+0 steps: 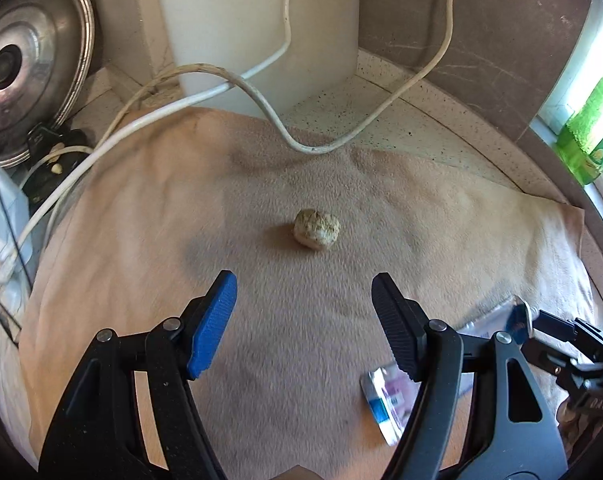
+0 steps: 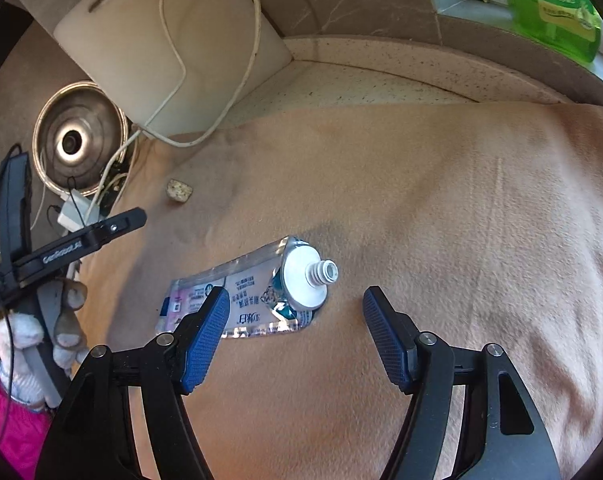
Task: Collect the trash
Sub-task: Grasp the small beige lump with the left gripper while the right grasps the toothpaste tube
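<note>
A crumpled beige paper ball [image 1: 316, 229] lies on a peach cloth [image 1: 141, 220]; it also shows small in the right wrist view [image 2: 179, 191]. My left gripper [image 1: 304, 284] is open and empty, its fingers just short of the ball. A squashed, capless toothpaste tube [image 2: 257, 294] lies on the cloth [image 2: 441, 200]; part of it shows in the left wrist view [image 1: 387, 400]. My right gripper [image 2: 293, 300] is open and empty, hovering over the tube's nozzle end, left finger above the tube's body.
A white upright board [image 1: 261, 20] with loose cables [image 1: 261, 100] stands at the back. A metal lid [image 1: 29, 68] leans at the left beside chargers. A green detergent bottle [image 2: 553, 4] stands on the sill. The speckled counter [image 2: 381, 84] edges the cloth.
</note>
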`<move>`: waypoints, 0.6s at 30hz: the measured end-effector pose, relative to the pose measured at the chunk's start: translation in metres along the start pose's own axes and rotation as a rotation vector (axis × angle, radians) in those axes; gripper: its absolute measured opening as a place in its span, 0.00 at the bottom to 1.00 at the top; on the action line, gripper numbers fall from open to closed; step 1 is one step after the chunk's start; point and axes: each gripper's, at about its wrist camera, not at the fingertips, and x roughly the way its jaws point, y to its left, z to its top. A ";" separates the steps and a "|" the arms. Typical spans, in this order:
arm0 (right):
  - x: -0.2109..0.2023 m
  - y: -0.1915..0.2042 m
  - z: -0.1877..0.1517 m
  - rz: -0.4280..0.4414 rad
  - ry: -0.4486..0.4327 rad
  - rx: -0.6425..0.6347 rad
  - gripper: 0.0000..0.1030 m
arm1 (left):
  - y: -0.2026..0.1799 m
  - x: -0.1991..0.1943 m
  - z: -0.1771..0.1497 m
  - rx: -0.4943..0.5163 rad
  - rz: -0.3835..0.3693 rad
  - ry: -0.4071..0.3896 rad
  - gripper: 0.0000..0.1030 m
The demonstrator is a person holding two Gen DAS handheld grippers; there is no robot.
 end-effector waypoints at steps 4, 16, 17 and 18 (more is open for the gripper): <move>0.007 0.006 0.004 -0.012 -0.004 -0.053 0.67 | -0.002 0.011 0.008 0.010 0.009 0.006 0.70; 0.019 0.013 0.004 -0.042 0.003 -0.122 0.61 | -0.012 0.035 0.026 0.084 0.036 0.007 0.70; 0.019 0.013 0.004 -0.043 0.003 -0.123 0.61 | -0.012 0.037 0.026 0.087 0.034 0.008 0.69; 0.020 0.013 0.004 -0.043 0.003 -0.123 0.60 | -0.011 0.038 0.027 0.088 0.033 0.011 0.65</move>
